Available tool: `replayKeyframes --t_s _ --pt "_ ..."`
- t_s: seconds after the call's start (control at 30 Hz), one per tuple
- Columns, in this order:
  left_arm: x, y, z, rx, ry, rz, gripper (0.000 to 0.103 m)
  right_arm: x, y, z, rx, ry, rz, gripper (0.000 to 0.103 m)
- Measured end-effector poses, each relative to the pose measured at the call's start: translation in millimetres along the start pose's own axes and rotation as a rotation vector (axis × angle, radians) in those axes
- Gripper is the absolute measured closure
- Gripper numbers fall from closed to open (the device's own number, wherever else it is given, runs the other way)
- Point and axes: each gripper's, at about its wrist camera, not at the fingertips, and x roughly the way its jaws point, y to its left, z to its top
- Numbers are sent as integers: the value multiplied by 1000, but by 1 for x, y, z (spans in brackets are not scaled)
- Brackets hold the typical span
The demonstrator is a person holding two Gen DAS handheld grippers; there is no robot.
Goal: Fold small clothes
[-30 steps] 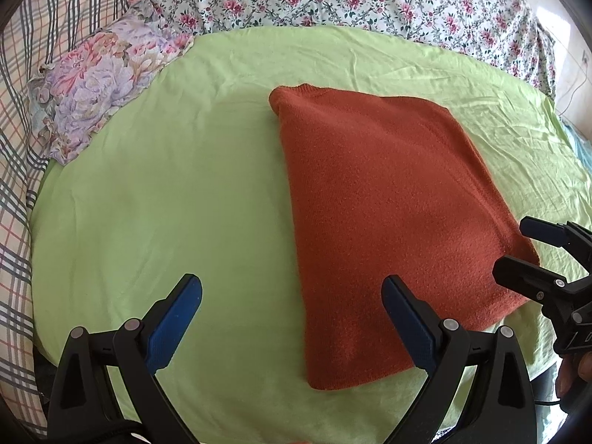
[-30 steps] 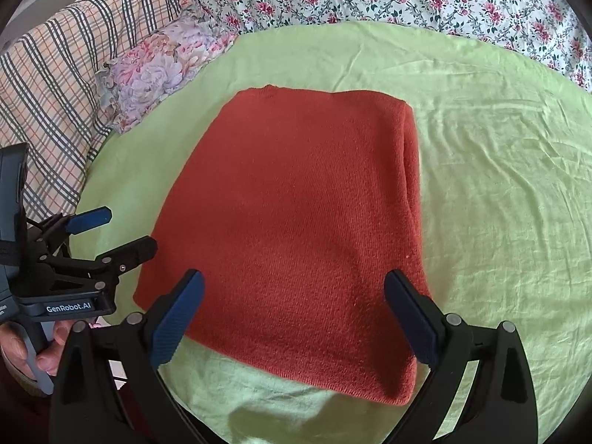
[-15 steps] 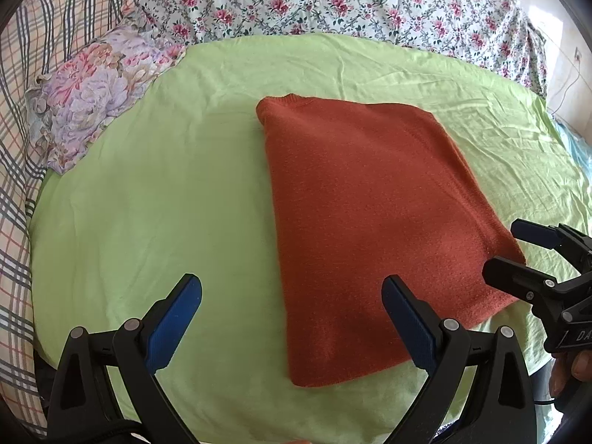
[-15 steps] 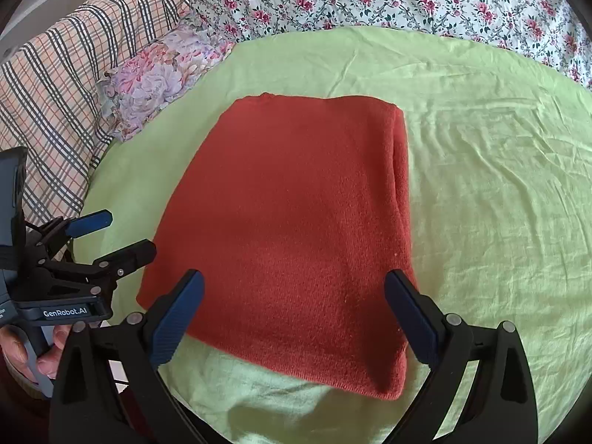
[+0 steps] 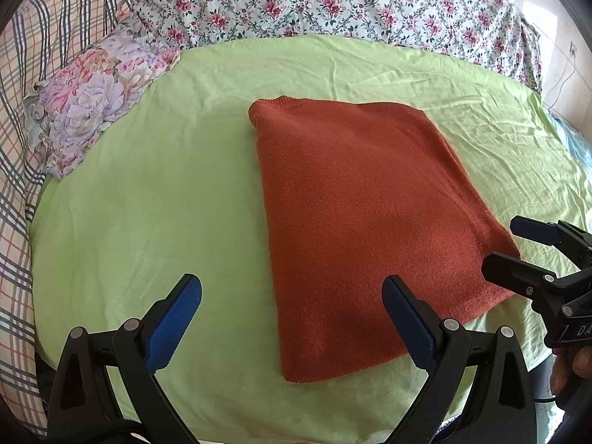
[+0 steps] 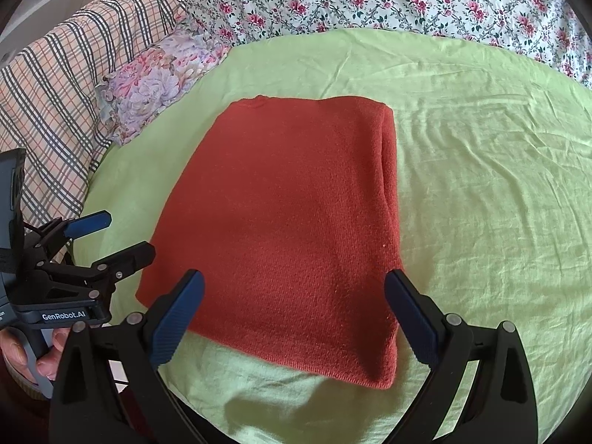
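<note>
L wrist view, near to far: L gripper at 6 o'clock, its 2 blue pads spread wide, nothing between them. L pad is over bare green sheet; R pad is over the near part of the sweater. R gripper comes in at 4 o'clock, also wide open, its lower finger just at the sweater's near R corner; can't tell if it touches.

Sweater: rust-red knit, folded to a rough rectangle, flat on the sheet, center to R of center in this view. Long axis runs near-to-far, tilted approx. 5 to 11 o'clock. Near short edge sits at 6, far short edge with a ribbed bit at the far L corner at 12. Neither gripper holds it.

R wrist view: R gripper at 6 o'clock, pads wide, straddling the sweater's near edge w/o gripping. L gripper at 8 o'clock, open, off the sweater's near L corner. Here the long axis leans approx. 6 to 12, thick folded edge along the R side.

Farther out: pillow, floral purple-pink, at 10 o'clock; plaid blanket beyond it at 9–10; floral quilt across 12.
</note>
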Motion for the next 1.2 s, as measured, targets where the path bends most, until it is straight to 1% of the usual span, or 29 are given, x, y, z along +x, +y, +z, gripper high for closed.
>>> replayKeyframes --t_s 0.33,0.57,1.2 --pt "3 0 0 -2 7 -4 4 -2 2 0 -6 1 -1 5" --pt "13 3 5 -5 25 -11 4 3 2 7 -6 10 0 5" --pt "20 2 14 -16 49 -13 4 9 5 20 -13 9 16 5"
